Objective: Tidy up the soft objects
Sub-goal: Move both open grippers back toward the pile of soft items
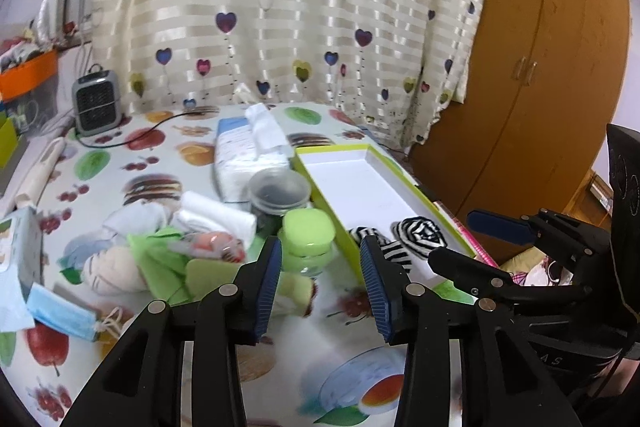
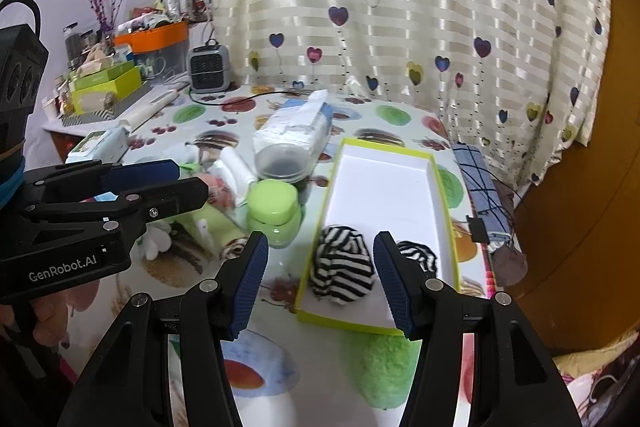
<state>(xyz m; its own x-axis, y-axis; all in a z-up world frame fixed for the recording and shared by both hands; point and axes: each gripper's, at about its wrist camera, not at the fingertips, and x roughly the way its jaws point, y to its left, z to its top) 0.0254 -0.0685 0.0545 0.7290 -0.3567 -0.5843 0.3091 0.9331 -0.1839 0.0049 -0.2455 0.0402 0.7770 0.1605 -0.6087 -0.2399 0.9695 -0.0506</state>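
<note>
At the far left I see a grey heater (image 2: 209, 69) against the heart-print curtain (image 2: 400, 7), and nearer me a heap of soft things on the fruit-print tablecloth (image 1: 168, 155): a blue face mask (image 1: 64, 311), a striped plush toy (image 1: 112, 269), green cloths (image 1: 160, 259) and rolled white towels (image 1: 218, 217). Behind them lies a soft pack of tissues (image 1: 248, 155), a sheet sticking out of its top. Just right of the towels stands a clear tub (image 1: 280, 193) with something dark inside, its lid on. In front of it a lime-lidded jar (image 2: 274, 215) stands upright; I cannot tell its contents.

My left gripper (image 1: 320, 287) hangs above the cloth with its jaws well apart and nothing between them.

Further right is the long lime-edged tray (image 2: 400, 187) with a white floor. Two black-and-white striped sock bundles (image 2: 344, 263) lie at its near end, side by side; the remaining floor is bare white.

My right gripper (image 2: 320, 283) hovers over that near end, jaws wide, pads clear of the bundle seen between them, gripping nothing.
</note>
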